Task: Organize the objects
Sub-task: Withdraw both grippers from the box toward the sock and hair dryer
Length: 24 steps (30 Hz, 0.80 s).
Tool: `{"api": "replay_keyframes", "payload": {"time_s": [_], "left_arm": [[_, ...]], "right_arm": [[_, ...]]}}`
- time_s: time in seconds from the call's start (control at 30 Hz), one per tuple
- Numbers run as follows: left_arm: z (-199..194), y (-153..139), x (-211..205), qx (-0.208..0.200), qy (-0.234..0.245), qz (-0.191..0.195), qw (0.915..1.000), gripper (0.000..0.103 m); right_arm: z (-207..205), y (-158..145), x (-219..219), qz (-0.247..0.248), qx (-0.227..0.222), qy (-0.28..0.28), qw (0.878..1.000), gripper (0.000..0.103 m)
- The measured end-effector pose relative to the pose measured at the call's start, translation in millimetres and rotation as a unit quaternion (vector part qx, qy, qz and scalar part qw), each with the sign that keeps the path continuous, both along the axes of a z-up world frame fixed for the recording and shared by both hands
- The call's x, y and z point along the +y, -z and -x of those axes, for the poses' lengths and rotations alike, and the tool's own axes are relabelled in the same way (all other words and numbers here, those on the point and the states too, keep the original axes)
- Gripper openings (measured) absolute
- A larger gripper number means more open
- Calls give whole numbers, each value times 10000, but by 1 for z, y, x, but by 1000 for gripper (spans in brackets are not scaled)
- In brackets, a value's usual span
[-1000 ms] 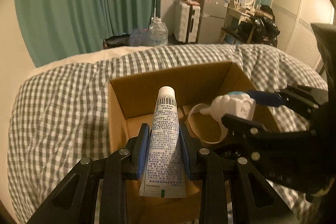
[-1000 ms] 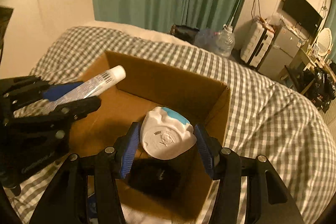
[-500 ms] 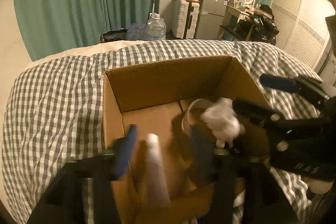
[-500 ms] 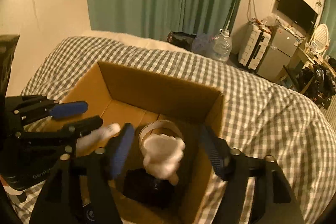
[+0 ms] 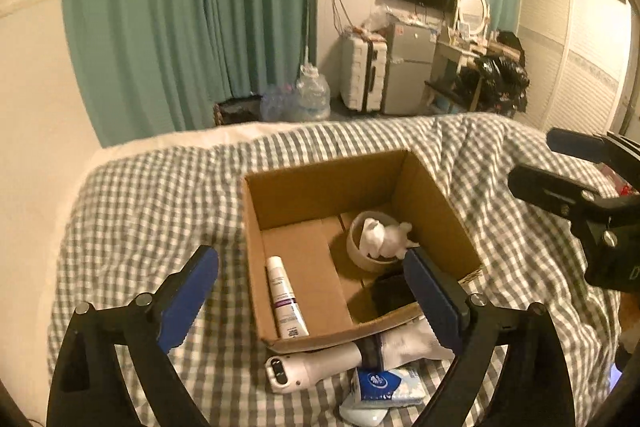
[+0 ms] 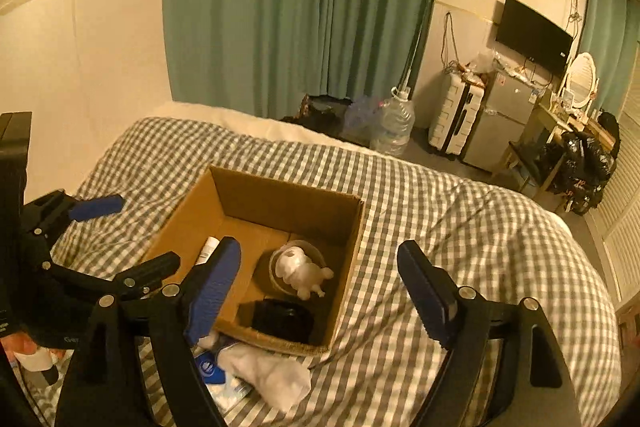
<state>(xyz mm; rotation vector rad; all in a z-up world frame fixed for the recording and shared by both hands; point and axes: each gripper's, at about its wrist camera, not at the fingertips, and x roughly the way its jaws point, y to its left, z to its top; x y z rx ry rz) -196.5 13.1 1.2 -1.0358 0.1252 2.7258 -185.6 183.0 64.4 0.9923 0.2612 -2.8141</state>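
The cardboard box [image 5: 436, 211] sits open on the bed. Inside it, the white tube [image 5: 285, 299] lies flat along the 9 o'clock wall, cap toward 12. The white figurine [image 5: 382, 241] rests in a round tape roll [image 5: 354, 247] around 2 o'clock.

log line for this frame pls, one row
step: both drops done | left gripper: open, empty | right gripper: open, empty | cardboard box: tube, white toy on tape roll
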Motion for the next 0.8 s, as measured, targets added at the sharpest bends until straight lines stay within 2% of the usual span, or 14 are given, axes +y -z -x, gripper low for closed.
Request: {"api": "replay_keyframes", "payload": {"time_s": [0.23,0.43,0.6,0.7,0.8], "left_arm": [[-32,-33,-10,312,-201,-27,9993,99],[-58,-43,-11,412,-267,-37,9988,101],[-72,-39,-12,427,-459,51,9980,102],[-76,-32,-14,421,-611,55,9972,102],[-80,-22,-15,404,-690,46,9968,102]], "right_arm": [[-38,-23,-10,-129,175,-19,9998,86],[-62,-32,-15,-25,277,12,9996,100],[-76,-23,-16,27,244,-3,9997,102],[-85,-10,-12,193,92,80,9997,102],[-90,6,-10,128,12,151,9998,102]]}}
